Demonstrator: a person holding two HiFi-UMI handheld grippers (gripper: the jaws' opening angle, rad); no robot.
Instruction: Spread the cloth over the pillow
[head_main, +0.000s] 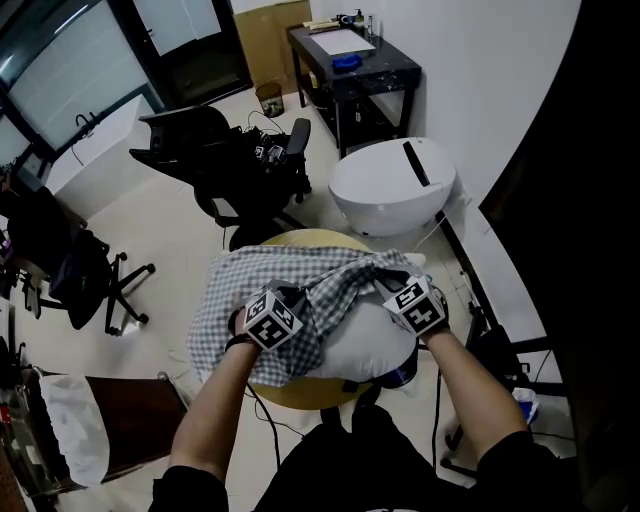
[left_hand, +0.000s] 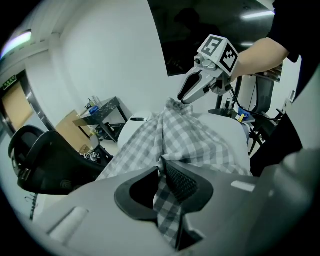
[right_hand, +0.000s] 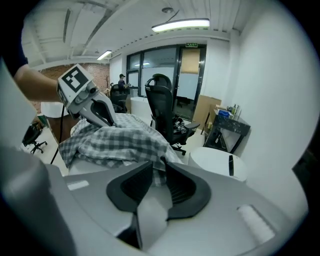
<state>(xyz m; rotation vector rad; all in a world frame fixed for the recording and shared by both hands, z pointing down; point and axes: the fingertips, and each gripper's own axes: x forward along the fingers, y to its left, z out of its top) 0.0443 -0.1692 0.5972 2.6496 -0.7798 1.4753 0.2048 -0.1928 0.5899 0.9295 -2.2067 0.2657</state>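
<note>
On the round table (head_main: 318, 240) | progress: checked cloth (head_main: 300, 285) sits bunched over the left half of the pillow (head_main: 378, 335), near right part bare, so I'd say roughly halfway, needs pulling flat | left gripper (left_hand: 161, 180) pinches a cloth fold, right gripper (right_hand: 159, 172) nips its edge | cloth looks thin, grey-white, crumpled

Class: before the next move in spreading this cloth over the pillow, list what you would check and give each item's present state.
1. Left gripper grips the cloth: ok, cloth is pinched between its jaws.
2. Right gripper grips the cloth: ok, a fold sits between its jaw tips.
3. Cloth lies flat: not ok, it is bunched in folds.
4. Pillow fully covered: not ok, its near right part is bare.
5. Pillow rests on the table: ok.
</note>
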